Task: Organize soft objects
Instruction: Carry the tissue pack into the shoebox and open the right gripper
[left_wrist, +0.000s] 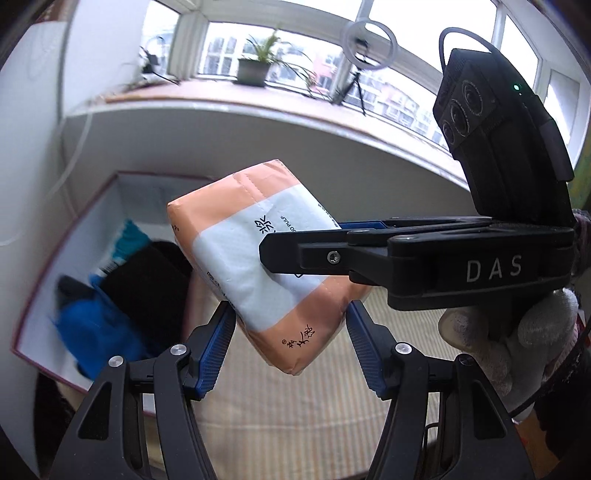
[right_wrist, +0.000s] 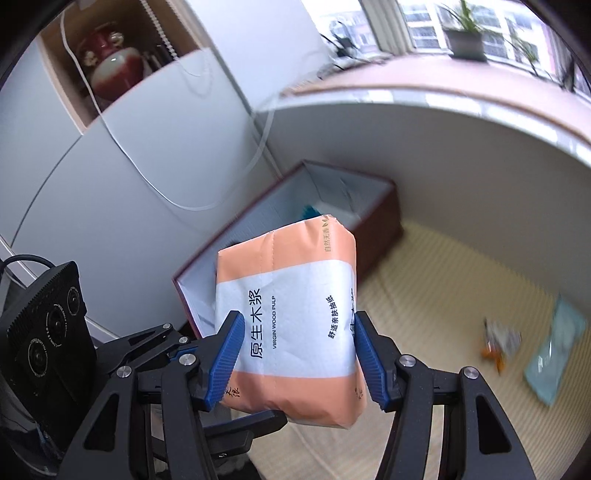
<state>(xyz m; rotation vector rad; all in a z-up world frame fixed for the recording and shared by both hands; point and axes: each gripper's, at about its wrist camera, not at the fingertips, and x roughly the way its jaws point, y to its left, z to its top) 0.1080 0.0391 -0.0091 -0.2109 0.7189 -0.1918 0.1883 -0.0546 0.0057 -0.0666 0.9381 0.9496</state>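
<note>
Above the white open box (right_wrist: 258, 236), both the left gripper (left_wrist: 291, 347) and right gripper (right_wrist: 299, 354) squeeze 1 soft orange-and-white tissue pack (right_wrist: 291, 314).

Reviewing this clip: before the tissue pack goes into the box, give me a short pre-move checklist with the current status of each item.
1. Right gripper clamps the orange-and-white plastic-wrapped tissue pack: ok, blue pads press both sides.
2. Left gripper also holds the pack: ok, its pads touch the pack's lower end.
3. Pack lifted off the striped beige mat: ok.
4. White-lined open box with dark red rim is open: ok.
5. Free room in the box: cannot tell; blue and black cloth items fill part of it.
6. Remaining items on the mat, including a pale teal packet: not ok, not yet stowed.
</note>
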